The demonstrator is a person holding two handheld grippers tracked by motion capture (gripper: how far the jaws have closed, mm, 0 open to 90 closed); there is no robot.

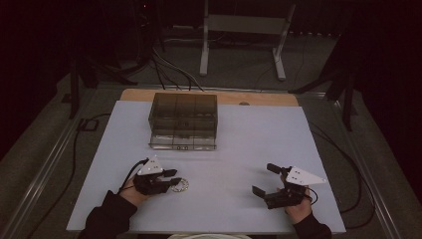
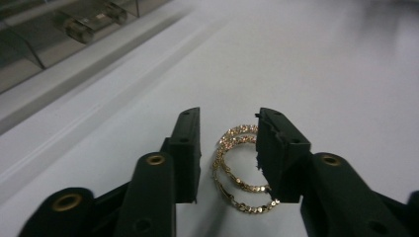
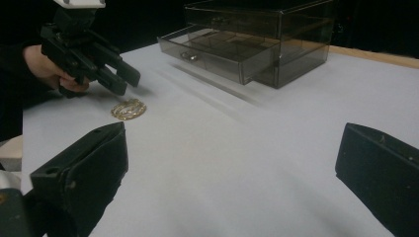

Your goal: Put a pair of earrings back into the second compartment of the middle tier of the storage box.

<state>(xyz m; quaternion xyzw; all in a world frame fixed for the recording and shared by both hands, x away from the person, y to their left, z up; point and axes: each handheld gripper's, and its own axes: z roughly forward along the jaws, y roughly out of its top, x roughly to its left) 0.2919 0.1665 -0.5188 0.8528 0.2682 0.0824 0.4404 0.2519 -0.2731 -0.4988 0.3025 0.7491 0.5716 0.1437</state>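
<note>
**Left jaws straddling hoop earrings, grasp not yet made**

Left gripper (image 2: 228,148) sits low on the white worktop (image 1: 239,144), jaws apart, with a pair of gold hoop earrings (image 2: 239,170) lying flat between them, near-left of the worktop. The right-hand jaw touches or overlaps the hoops' edge; the left-hand jaw stands clear.

Right gripper (image 1: 266,180) rests near-right, jaws wide apart, holding nothing.

Smoked-plastic drawer box (image 1: 183,121) stands far-centre, bottom drawer (image 3: 217,52) pulled out.

Judgement: the step in hand is picking up the earrings. Thin, flat hoops will likely slip, so press the jaw tips to the surface, centre both hoops, close slowly and catch both rims together.

Unclear:
- whether the hoops are linked or merely stacked
- drawer contents, dim behind tinted walls
- the earrings in the high view (image 1: 180,184), a faint pale ring
</note>
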